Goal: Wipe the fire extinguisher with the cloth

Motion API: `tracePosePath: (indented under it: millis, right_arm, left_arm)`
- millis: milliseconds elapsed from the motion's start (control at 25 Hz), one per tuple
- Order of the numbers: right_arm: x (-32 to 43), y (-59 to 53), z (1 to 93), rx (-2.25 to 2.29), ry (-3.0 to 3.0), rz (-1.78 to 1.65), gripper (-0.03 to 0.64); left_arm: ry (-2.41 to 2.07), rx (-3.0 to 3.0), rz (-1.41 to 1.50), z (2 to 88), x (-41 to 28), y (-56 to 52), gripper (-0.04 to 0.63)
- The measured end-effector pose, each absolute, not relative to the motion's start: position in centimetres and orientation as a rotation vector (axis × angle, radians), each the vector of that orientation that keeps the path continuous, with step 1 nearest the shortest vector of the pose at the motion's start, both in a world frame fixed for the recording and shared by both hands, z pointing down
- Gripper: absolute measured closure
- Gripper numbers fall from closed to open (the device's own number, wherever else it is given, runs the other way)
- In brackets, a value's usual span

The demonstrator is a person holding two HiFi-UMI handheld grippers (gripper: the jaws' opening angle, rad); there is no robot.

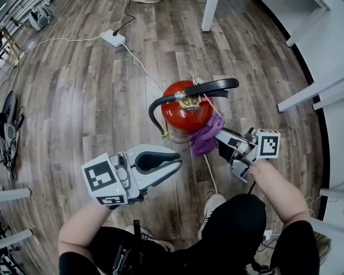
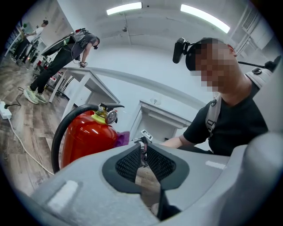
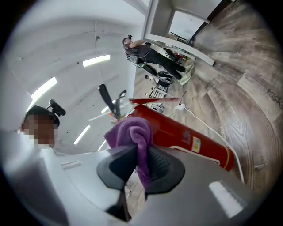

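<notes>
A red fire extinguisher [image 1: 180, 115] stands upright on the wooden floor, with a black hose [image 1: 153, 110] and a black handle on top. A purple cloth [image 1: 207, 137] is pressed against its near right side, and my right gripper [image 1: 219, 137] is shut on that cloth. In the right gripper view the cloth [image 3: 132, 132] bunches out of the gripper [image 3: 140, 148] in front of the red cylinder [image 3: 185, 132]. My left gripper [image 1: 179, 161] hovers apart from the extinguisher, nearer me and to its left, shut and empty. From the left gripper [image 2: 142, 142] the extinguisher [image 2: 86, 137] stands ahead on the left.
A white power strip [image 1: 113, 38] and its cable [image 1: 142, 67] lie on the floor beyond the extinguisher. A white table leg [image 1: 209, 15] stands farther back, and white furniture [image 1: 317, 91] lines the right side. Gear [image 1: 8, 129] lies at the left edge. People [image 2: 66, 53] stand in the distance.
</notes>
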State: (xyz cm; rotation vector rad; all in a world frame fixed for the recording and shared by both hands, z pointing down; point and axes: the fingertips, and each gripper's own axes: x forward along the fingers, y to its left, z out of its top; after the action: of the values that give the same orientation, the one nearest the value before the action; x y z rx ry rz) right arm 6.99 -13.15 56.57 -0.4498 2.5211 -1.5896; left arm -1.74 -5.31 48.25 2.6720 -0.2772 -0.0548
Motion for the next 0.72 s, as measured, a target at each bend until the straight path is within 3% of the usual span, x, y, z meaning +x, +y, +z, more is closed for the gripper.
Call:
tracePosePath:
  millis: [280, 400, 720]
  right_arm:
    - [4.2, -10.5, 46.8, -0.291, 2.568, -1.395, 0.561]
    - [2.8, -9.9, 44.7, -0.280, 2.585, -1.347, 0.561]
    - [-1.3, -7.2, 43.5, -0.257, 2.787, -1.233, 0.561]
  left_arm:
    - [-0.437, 2.740, -0.107, 46.8, -2.3, -6.8, 0.400]
    - [-0.464, 2.683, -0.183, 46.0, -2.8, -7.3, 0.243]
    - [-0.260, 2.508, -0.358, 43.6, -2.9, -6.5, 0.264]
